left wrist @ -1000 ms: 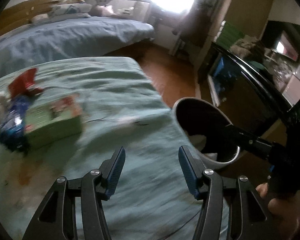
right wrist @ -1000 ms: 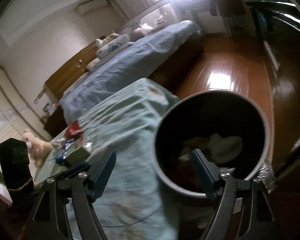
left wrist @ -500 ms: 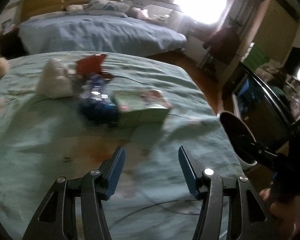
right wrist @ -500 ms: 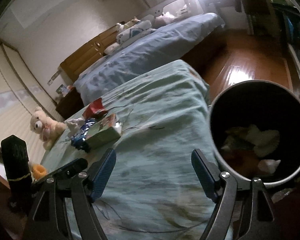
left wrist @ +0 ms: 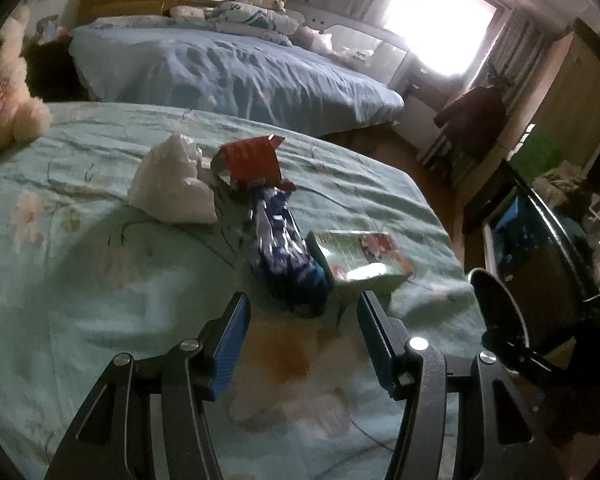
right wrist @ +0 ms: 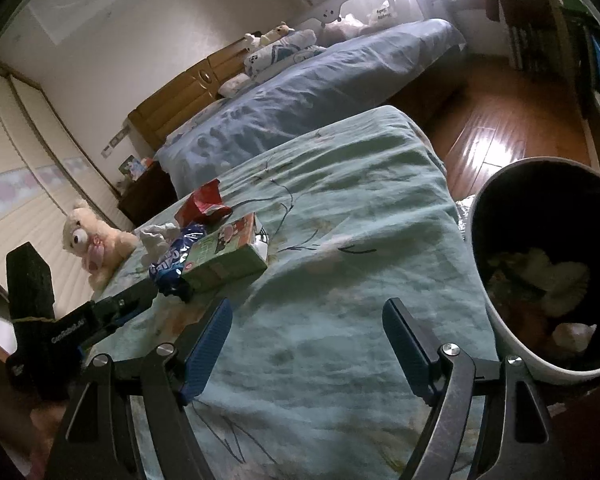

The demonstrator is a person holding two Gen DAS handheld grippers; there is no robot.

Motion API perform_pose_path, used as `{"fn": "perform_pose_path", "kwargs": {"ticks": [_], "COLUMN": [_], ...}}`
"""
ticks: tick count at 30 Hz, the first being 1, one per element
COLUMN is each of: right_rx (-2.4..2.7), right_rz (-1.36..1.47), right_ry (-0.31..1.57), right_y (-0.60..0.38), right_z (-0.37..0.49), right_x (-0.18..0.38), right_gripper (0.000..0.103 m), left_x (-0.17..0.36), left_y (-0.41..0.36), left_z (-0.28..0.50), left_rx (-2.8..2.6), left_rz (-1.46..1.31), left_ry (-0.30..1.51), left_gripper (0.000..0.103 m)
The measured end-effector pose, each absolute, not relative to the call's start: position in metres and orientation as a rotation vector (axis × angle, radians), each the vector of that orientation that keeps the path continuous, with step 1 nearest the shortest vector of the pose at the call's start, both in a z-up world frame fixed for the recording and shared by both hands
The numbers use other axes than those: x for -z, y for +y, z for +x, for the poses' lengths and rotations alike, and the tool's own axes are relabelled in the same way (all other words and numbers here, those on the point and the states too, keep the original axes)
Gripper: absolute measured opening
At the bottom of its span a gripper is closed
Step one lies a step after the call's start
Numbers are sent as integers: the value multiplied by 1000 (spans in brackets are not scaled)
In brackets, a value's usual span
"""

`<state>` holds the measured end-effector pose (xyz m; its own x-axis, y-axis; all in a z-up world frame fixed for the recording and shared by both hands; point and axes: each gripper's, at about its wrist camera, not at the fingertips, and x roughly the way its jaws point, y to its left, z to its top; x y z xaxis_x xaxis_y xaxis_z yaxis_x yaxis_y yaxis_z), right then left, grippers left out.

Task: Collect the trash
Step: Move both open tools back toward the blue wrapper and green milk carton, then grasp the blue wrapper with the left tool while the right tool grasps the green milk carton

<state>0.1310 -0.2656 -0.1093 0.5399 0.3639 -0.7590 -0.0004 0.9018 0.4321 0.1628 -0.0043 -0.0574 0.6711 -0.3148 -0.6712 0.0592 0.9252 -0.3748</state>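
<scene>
**A:** Four pieces of trash sit on the green bedspread (left wrist: 100, 280), bunched ahead of the left gripper (left wrist: 302, 342). What's different from a second ago?

**B:** Back then the left camera looked mostly at the bin, with the pile off at the left edge. It has since swung round, and now the blue snack wrapper (left wrist: 284, 256) lies just beyond its fingertips, nearly centred between them. The green carton (left wrist: 360, 258) touches the wrapper on the right.

**A:** And further out?

**B:** Past the wrapper is a red packet (left wrist: 252, 160), and left of that a crumpled white tissue (left wrist: 172, 188). A teddy bear (left wrist: 4, 92) sits far left, well apart from the pile.

**A:** Jaws?

**B:** Both pairs are spread with nothing between them. The left is about half parted; the right gripper (right wrist: 306, 342) stands wider, over bare bedspread.

**A:** Where's the bin now?

**B:** The waste bin (right wrist: 512, 344) is at the right gripper's right side, off the bed's edge. A second ago it filled the space between those fingers. It already holds some pale scraps, probably tissue, though it's too dark to be sure.

**A:** So what does that mean for the job?

**B:** I'd judge the left hand is lining up its next pickup, most likely the blue wrapper. All four pieces are still uncollected.
</scene>
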Motion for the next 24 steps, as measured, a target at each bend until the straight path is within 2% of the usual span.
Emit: {"fn": "perform_pose_path", "kwargs": {"ticks": [3, 5, 7, 8, 9, 10, 24], "right_rx": [-229, -240, -264, -272, -283, -296, -386], "right_rz": [410, 404, 390, 384, 375, 363, 190], "right_ry": [986, 993, 1007, 1011, 1015, 1021, 1072], "right_y": [-263, -259, -252, -248, -244, -240, -177], "right_z": [134, 137, 142, 143, 145, 147, 177], "right_x": [111, 112, 115, 116, 117, 119, 134], "right_gripper": [79, 79, 79, 79, 79, 79, 81], "left_x": [67, 72, 76, 78, 78, 79, 73], "left_y": [-4, -4, -2, 0, 2, 4, 39], "left_z": [174, 182, 187, 189, 190, 190, 154], "left_rx": [208, 209, 220, 226, 229, 231, 186], "left_rz": [-334, -337, -344, -353, -361, -363, -350], "left_ry": [829, 839, 851, 854, 853, 850, 779], "left_gripper": [52, 44, 23, 19, 10, 7, 4]}}
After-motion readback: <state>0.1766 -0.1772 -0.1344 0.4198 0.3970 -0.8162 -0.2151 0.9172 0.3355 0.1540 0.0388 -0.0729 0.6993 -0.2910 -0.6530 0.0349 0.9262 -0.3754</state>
